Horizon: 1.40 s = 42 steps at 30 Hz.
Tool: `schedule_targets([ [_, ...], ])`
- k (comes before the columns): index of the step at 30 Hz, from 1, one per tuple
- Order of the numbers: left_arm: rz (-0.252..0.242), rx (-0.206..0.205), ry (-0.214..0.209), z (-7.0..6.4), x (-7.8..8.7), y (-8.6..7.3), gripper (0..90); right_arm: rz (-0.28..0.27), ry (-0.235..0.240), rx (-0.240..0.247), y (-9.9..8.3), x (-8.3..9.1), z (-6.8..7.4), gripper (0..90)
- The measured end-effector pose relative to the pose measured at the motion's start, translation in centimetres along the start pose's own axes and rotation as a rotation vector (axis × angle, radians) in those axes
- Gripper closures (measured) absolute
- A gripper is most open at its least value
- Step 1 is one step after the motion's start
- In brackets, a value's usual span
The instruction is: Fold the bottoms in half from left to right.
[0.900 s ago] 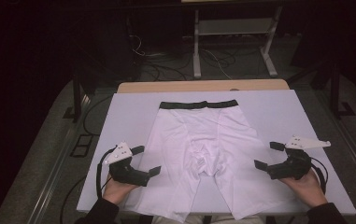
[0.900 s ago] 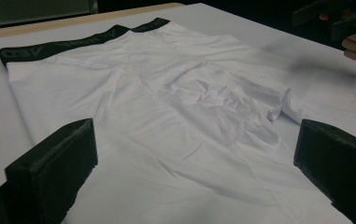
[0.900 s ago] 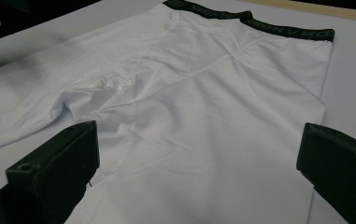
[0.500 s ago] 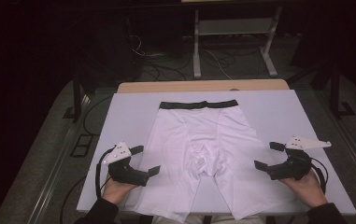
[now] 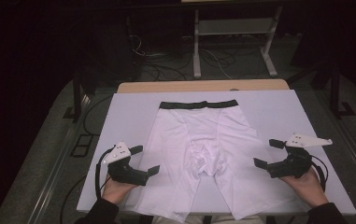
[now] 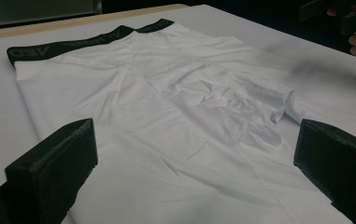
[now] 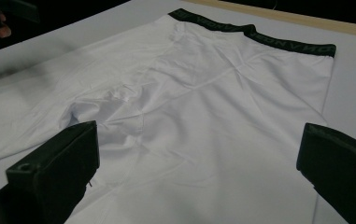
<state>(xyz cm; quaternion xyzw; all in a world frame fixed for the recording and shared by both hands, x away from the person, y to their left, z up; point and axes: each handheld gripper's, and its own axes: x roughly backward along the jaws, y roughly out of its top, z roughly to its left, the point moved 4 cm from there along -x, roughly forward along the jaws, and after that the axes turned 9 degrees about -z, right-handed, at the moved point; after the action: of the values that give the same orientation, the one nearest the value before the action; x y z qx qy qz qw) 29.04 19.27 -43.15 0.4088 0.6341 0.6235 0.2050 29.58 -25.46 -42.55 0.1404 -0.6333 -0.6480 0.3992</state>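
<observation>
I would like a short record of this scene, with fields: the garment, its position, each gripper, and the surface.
garment: white shorts with a dark waistband
position: spread flat, waistband at the far side, leg ends toward the person, slightly wrinkled at the crotch
left gripper: left gripper open, beside the outer edge of the person's left-side leg, holding nothing
right gripper: right gripper open, beside the outer edge of the other leg, holding nothing
surface: white sheet over a wooden table
</observation>
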Motion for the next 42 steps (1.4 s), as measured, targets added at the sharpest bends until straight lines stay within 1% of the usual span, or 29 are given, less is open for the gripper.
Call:
schedule_targets([
  [13,-0.003,0.001,0.006,0.0,0.0,0.0,0.0,-0.010,0.011,-0.014,1.2,-0.4,0.1,0.0],
  [18,-0.003,0.003,-0.001,-0.2,0.0,0.0,0.0,0.012,0.021,0.000,2.0,-1.3,0.3,0.0],
  [26,-0.004,0.003,-0.005,-0.2,0.0,0.0,0.0,0.022,0.032,0.007,2.8,-2.6,0.3,0.0],
  [27,-0.006,0.006,-0.005,-0.2,0.0,0.0,0.0,0.030,0.035,0.009,3.0,-2.9,0.4,0.0],
  [42,-0.009,0.007,-0.009,-0.2,0.1,0.0,0.0,0.046,0.062,0.016,4.4,-5.1,0.5,0.0],
])
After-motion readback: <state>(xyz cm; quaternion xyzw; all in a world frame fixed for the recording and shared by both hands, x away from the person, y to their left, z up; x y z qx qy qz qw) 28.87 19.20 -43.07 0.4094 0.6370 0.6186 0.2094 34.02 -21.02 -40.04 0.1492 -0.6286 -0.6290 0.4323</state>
